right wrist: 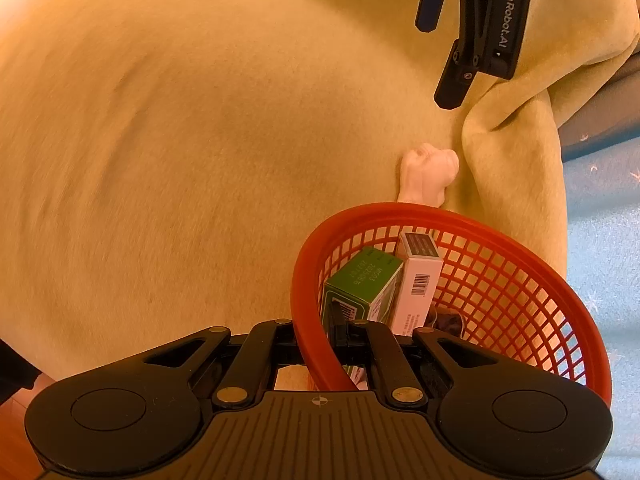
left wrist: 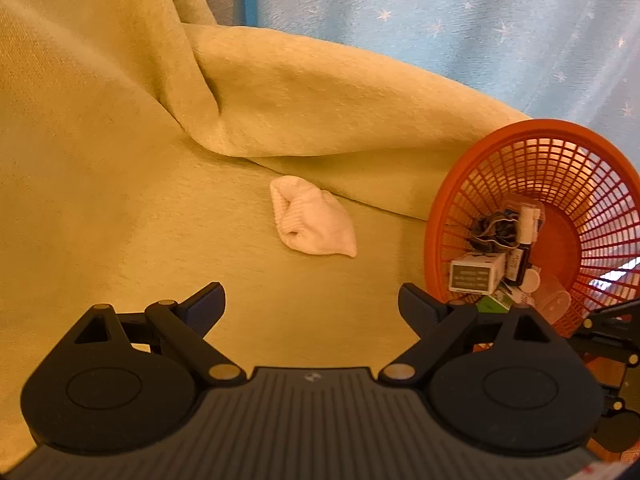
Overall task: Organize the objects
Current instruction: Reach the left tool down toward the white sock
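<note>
My L gripper (left wrist: 311, 304) released, over yellow blanket (left wrist: 120, 160), white sock (left wrist: 312, 222) ahead. R gripper (right wrist: 320, 344) clenched on orange basket (right wrist: 500, 236) rim.

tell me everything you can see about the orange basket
The orange basket is round, of what looks like moulded plastic, with lattice walls and a solid smooth rim. It sits tilted on the yellow blanket, holding a green box, a white box, a dark bottle and other small items. The right gripper is clamped on its rim.
</note>
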`<state>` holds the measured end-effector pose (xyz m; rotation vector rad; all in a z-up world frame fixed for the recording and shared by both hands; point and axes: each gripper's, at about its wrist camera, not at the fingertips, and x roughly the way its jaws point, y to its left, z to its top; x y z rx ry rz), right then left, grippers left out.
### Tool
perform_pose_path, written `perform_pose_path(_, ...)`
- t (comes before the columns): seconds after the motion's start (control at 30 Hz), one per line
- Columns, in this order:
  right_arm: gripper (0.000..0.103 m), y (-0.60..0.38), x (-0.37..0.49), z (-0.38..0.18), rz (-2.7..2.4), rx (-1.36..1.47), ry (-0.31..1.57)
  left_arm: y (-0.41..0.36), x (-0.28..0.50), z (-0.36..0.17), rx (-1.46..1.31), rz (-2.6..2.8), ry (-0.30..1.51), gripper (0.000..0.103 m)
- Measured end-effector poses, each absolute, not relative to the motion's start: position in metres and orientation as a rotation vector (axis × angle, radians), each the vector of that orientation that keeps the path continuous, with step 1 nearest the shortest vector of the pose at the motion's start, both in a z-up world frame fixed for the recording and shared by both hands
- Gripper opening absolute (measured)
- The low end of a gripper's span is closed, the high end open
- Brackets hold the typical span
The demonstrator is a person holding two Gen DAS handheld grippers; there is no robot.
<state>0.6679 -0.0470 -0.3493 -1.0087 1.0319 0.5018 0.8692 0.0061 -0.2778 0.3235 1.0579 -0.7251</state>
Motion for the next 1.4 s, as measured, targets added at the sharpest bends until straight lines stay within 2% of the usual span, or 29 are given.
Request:
perform_pose_path(0.7,0.003,-0.044,0.677,-0.347,0.497,-0.965,1.041,-0.038,0.927,-0.346,0.340,-0.720,1.097,0.091)
perform_pose_path(1.4,0.003,-0.043,0.689,-0.345,0.493,-0.947,1.050,-0.062,0.952,-0.379,0.300,-0.737,1.133,0.089)
